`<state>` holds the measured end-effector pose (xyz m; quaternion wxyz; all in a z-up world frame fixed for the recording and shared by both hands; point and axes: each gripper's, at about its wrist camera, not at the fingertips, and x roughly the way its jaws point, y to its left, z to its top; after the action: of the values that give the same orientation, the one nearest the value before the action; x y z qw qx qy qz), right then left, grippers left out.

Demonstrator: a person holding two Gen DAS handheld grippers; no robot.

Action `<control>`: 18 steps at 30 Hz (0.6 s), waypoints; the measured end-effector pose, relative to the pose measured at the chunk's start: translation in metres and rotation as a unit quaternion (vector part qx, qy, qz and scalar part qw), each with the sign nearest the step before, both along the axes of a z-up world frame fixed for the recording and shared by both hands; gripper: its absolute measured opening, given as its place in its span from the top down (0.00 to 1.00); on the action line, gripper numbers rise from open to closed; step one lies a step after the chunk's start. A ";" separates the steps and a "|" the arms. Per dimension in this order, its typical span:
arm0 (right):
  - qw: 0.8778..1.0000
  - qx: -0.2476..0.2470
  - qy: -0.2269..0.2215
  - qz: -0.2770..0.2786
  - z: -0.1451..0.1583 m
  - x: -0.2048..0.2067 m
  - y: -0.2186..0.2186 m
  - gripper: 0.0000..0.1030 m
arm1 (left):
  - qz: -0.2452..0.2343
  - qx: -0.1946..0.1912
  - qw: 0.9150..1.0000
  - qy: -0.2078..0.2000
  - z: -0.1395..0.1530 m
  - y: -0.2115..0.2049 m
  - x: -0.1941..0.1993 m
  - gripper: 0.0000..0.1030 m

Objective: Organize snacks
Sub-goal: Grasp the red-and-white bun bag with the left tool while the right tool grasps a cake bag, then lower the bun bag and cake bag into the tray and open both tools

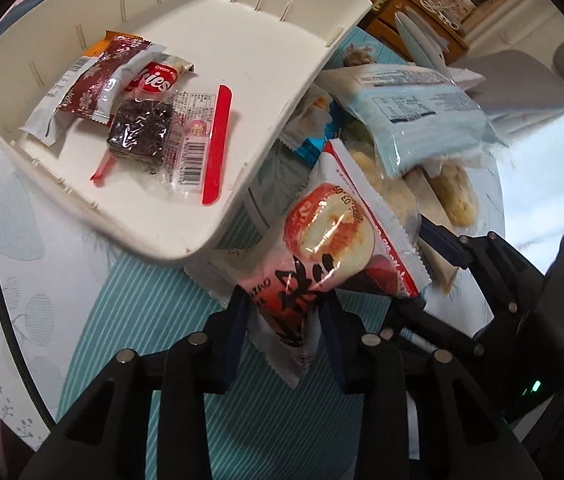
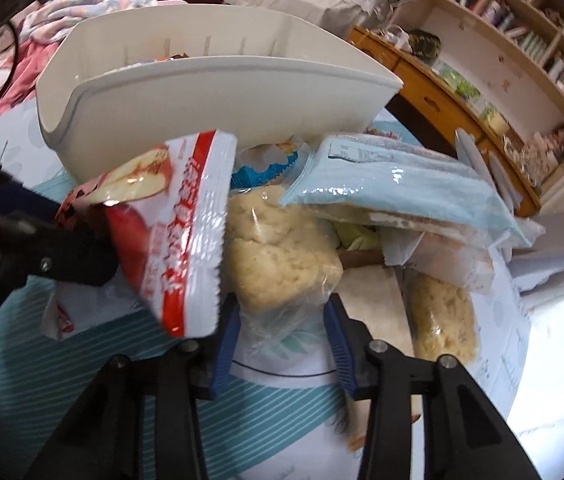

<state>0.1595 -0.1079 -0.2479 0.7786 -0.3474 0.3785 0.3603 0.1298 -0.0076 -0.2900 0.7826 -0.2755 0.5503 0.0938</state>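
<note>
My left gripper (image 1: 283,312) is clamped on the red rice-cracker packet (image 1: 329,248), my right gripper (image 2: 282,320) on the clear puffed-rice bag (image 2: 278,256); next, both go into the white tray (image 1: 266,40) at eleven o'clock.

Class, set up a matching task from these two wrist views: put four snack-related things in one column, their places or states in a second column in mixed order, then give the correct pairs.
Things
1. red and white rice cracker packet
2. clear bag of pale yellow puffed rice cake
3. dark chocolate brownie in clear wrap
4. light blue packet

Places or states
A. lying inside the white plastic bin
B. pinched at its end by the left gripper
C. resting on top of the pile beside the bin
D. between the fingers of the right gripper

Pairs: 1-B, 2-D, 3-A, 4-C
</note>
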 end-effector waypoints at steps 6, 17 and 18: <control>0.997 0.021 0.052 -0.056 0.011 -0.013 -0.007 0.70 | -0.008 0.005 1.000 -0.007 0.011 0.010 -0.019 0.73; 0.970 0.096 0.178 -0.134 0.043 -0.041 -0.012 0.80 | -0.029 -0.024 0.997 -0.065 0.047 0.036 -0.061 0.76; 0.967 0.105 0.184 -0.140 0.048 -0.044 -0.011 0.80 | -0.036 -0.023 0.996 -0.073 0.054 0.038 -0.064 0.76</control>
<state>0.1155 -0.1193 -0.2002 0.7701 -0.1351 0.5203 0.3435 0.0655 0.0304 -0.2358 0.8169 -0.2797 0.5035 0.0324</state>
